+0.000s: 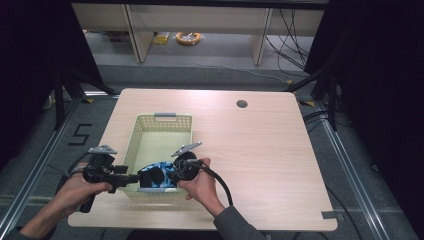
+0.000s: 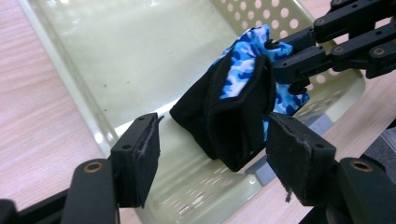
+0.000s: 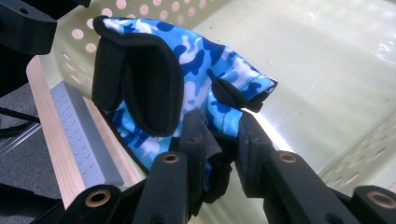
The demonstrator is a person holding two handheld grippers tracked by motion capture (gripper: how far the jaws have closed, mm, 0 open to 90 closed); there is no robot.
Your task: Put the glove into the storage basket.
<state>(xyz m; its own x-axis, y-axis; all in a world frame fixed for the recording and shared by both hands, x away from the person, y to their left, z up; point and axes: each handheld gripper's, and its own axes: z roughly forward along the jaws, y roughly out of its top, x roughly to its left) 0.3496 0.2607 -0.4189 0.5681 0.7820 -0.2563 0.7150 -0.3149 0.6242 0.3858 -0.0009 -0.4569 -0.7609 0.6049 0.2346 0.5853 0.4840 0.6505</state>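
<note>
A glove (image 1: 156,174) hangs over the near end of a basket (image 1: 159,121) on the surface (image 1: 260,165), between the left hand-held gripper (image 1: 134,178) and the right hand-held gripper (image 1: 167,175)

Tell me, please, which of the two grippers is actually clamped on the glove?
The right gripper: its jaws pinch the glove edge. The left gripper has its pads apart beside the glove, over the basket.

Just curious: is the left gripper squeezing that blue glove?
No: the left gripper's pads stand apart from the glove, with gaps visible.

- Pale wooden desk (image 1: 260,150), with a round cable hole (image 1: 242,104) at the far right
- Yellow cable coil (image 1: 188,37) on the floor, far behind
- Floor marking "5" (image 1: 80,134) at left
</note>
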